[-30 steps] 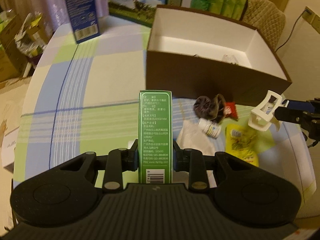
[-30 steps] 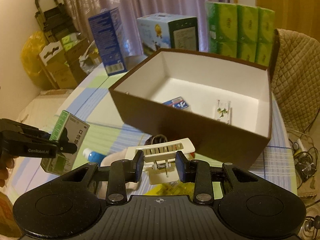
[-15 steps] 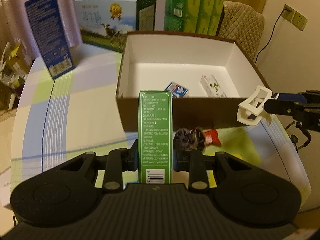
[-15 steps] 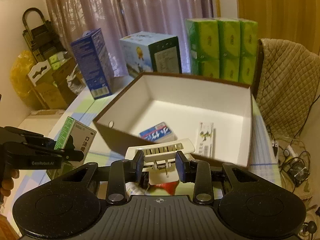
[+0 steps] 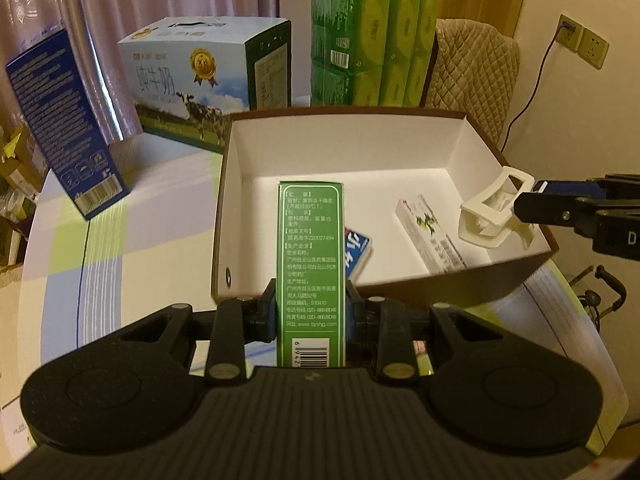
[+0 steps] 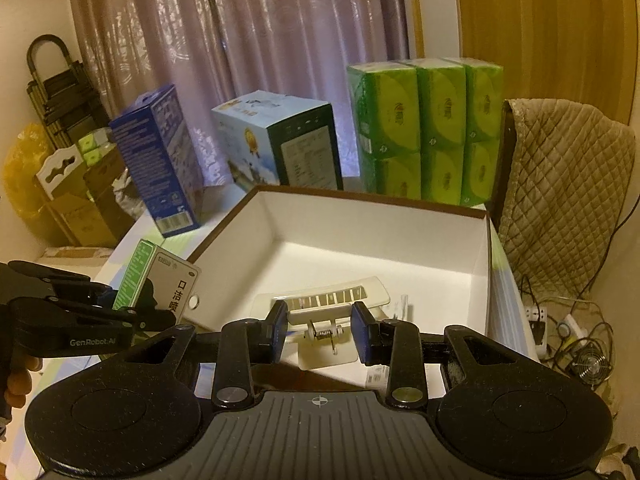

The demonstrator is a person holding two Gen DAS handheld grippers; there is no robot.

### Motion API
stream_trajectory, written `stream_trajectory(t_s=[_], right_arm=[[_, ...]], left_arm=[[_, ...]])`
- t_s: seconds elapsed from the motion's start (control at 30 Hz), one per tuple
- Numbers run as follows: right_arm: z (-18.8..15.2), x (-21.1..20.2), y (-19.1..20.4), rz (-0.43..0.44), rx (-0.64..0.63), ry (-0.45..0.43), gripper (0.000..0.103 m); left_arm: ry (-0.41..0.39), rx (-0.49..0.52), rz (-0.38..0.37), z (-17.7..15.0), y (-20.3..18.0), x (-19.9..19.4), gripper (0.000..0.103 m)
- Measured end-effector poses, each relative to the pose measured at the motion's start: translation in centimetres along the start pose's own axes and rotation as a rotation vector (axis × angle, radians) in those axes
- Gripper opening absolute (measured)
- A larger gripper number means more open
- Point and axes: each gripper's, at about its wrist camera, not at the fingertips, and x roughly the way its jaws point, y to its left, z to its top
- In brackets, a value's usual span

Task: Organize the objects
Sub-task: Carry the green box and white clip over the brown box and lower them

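My left gripper (image 5: pixel 311 308) is shut on a tall green medicine box (image 5: pixel 311 248), held upright above the near wall of the brown cardboard box (image 5: pixel 222 200). The brown box has a white inside holding a blue packet (image 5: pixel 359 252) and a white-and-green carton (image 5: pixel 434 236). My right gripper (image 6: pixel 320 320) is shut on a white plastic clip (image 6: pixel 332 304), hanging over the brown box's (image 6: pixel 400 202) inside. In the left wrist view that clip (image 5: pixel 494 216) sits above the box's right wall, in the right gripper (image 5: pixel 524 206). The right wrist view shows the left gripper (image 6: pixel 160 316) with the green box (image 6: pixel 158 280) at the left.
Behind the brown box stand a dark blue carton (image 5: pixel 60 120), a milk carton (image 5: pixel 200 80) and stacked green tissue packs (image 5: pixel 372 40). A quilted chair (image 5: pixel 474 72) is at the back right. The table wears a checked cloth (image 5: pixel 100 248). Cables lie on the floor (image 6: pixel 568 336).
Both grippers have risen and moved forward to the brown box, each keeping its load. The loose items on the cloth have dropped out of view.
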Motion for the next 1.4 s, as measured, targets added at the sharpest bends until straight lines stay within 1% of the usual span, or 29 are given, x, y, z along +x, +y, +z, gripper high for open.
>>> stream_trajectory(t_s=[0.17,0.4,0.8,1.13,1.4], right_arm=[[1.0,1.8,-0.9,-0.019,0.017,0.009,0.031],[2.1,5.0,-2.2,-0.037,0.05,0.036,0.031],[4.4,10.6,-4.4,-0.044,0.114,0.071,0.031],[4.6,14.8,-6.0,-0.061,0.141,0.117,0.031],[4.9,16.8,-7.1,-0.061,0.179,0.141,0.031]], left_arm=[[-0.002,0.012,-0.004,1.8,0.0,1.4,0.026],[0.014,0.047,0.0,4.5,-0.2,4.6,0.026],[0.03,0.098,0.013,8.8,-0.1,9.1,0.026],[0.086,0.082,0.029,10.3,0.6,13.7,0.026],[0.119,0.083,0.039,11.0,0.4,16.7,0.026]])
